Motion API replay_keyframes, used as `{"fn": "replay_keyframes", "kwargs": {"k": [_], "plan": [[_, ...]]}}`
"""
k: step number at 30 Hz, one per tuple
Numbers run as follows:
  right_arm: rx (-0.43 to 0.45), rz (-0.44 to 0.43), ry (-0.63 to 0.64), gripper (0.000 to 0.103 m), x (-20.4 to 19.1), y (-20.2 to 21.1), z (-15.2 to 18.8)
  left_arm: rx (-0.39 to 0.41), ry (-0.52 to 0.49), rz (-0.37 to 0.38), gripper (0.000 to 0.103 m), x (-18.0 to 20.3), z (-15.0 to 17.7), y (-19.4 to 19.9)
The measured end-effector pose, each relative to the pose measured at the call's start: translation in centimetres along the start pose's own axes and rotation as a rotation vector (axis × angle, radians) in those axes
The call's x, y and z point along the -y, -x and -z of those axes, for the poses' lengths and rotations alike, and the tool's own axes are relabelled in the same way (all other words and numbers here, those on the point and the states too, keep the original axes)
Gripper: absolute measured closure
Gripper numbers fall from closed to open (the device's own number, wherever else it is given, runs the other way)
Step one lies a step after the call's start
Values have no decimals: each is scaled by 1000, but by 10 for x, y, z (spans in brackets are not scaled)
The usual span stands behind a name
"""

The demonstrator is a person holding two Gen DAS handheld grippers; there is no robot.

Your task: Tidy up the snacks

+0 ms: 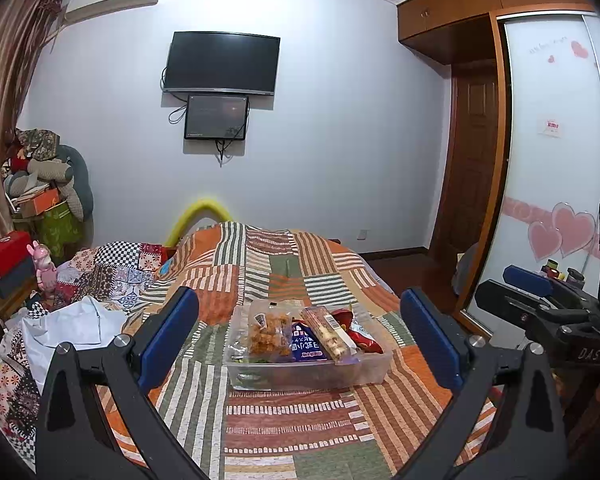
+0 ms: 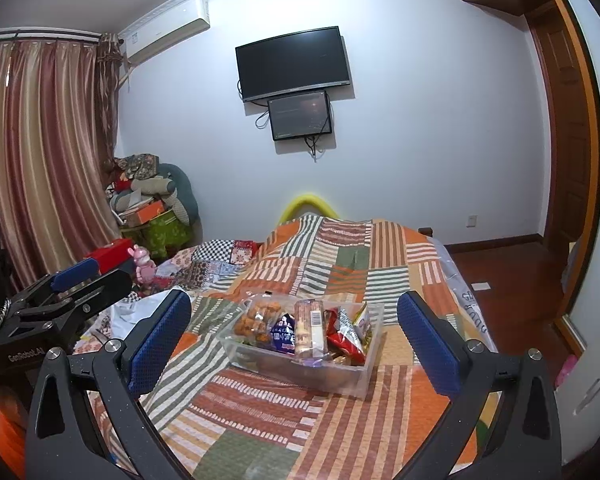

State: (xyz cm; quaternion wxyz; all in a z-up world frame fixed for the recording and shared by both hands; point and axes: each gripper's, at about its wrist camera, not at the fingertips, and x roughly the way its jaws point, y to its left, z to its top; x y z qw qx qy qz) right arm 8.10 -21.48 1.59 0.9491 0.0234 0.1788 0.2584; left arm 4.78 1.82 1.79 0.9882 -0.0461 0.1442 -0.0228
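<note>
A clear plastic bin point(image 1: 374, 368) sits on the patchwork bedspread point(image 1: 284, 424), and it shows in the right wrist view point(image 2: 366, 374) too. It holds several snack packs: a bag of fried bites point(image 1: 269, 332), a blue packet point(image 1: 306, 346), a long biscuit pack point(image 1: 330, 332) and a red bag point(image 1: 360, 334). My left gripper point(image 1: 300, 332) is open and empty, held back from the bin with its fingers framing it. My right gripper point(image 2: 296, 336) is open and empty, likewise short of the bin. Each gripper shows at the edge of the other's view.
A crumpled quilt and white cloth point(image 1: 80, 320) lie on the bed's left side, with a pink toy point(image 1: 44, 268) beyond. Boxes and cushions point(image 1: 44, 188) are piled in the far left corner. A wardrobe point(image 1: 556, 160) stands on the right, with wooden floor point(image 2: 500, 272) beside the bed.
</note>
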Motion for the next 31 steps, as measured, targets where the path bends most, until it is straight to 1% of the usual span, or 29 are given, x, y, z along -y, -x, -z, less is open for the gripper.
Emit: {"fn": "replay_keyframes", "kwargs": {"k": [23,31], "plan": [[10,25,6,0,2,2,-1,-10,-9,28,0,2,1,0],[6,27,12,0,1,0,-2,-24,4,34,0,0,3,-2]]}}
